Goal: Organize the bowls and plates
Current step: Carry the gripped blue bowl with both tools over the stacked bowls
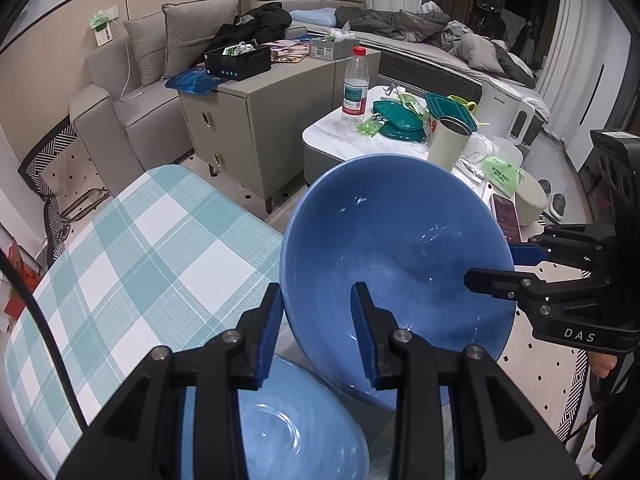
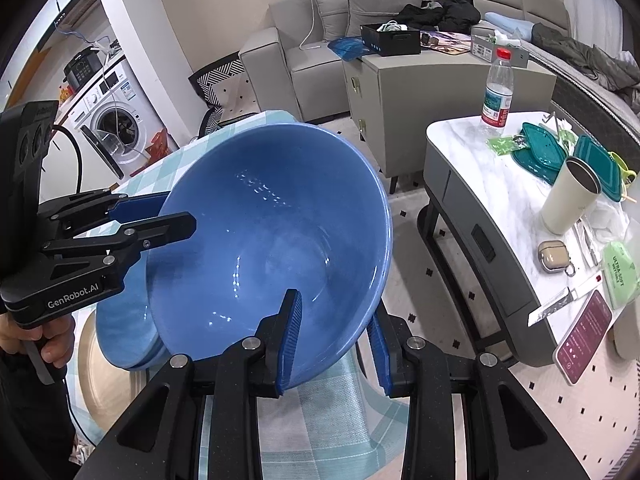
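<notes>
Both hand-held grippers pinch the blue bowl's [image 1: 396, 256] rim: left hand-held gripper [image 1: 316, 332] at one edge, right hand-held gripper [image 2: 334, 340] at the opposite edge, fingers straddling the wall, neither wide apart. Bowl hangs tilted above a blue plate [image 1: 296, 424] on the checked surface [image 1: 132, 248]. Risk, as I judge it: the glazed rim slipping from either clamp, dropping the bowl onto the plate and chipping both

Left gripper [image 1: 316, 320] fingers parted astride a rim; right gripper [image 2: 334, 338] likewise, opposite side
</notes>
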`<state>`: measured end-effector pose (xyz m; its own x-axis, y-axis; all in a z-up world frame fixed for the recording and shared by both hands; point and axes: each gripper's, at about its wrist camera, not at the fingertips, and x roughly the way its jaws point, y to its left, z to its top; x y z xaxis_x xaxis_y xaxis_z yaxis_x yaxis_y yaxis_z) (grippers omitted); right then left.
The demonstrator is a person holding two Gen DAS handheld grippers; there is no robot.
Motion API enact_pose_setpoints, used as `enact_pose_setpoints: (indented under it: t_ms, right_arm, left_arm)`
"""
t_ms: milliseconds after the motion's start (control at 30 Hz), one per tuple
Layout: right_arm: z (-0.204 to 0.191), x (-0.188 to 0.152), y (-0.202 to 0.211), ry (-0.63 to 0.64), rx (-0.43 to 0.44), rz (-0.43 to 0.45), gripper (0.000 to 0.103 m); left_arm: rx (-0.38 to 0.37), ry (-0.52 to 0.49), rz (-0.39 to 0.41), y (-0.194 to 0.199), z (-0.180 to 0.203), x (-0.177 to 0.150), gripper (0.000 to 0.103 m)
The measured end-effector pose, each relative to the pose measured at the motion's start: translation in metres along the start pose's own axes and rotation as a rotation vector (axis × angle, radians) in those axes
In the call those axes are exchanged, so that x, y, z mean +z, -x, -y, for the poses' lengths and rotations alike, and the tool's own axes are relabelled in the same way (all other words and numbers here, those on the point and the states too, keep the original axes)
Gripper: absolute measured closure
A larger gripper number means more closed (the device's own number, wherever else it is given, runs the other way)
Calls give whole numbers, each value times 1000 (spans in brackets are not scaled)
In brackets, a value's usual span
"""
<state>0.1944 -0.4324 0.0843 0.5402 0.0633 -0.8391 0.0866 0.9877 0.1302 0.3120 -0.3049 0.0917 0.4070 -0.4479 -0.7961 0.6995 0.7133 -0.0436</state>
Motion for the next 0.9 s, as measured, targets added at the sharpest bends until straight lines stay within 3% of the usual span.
enact_pose_setpoints:
  t_ms: [900]
  right_arm:
    - [-53, 19, 21, 104, 23, 56, 70]
  left_arm:
    - [53, 61, 73, 50, -31, -15, 70]
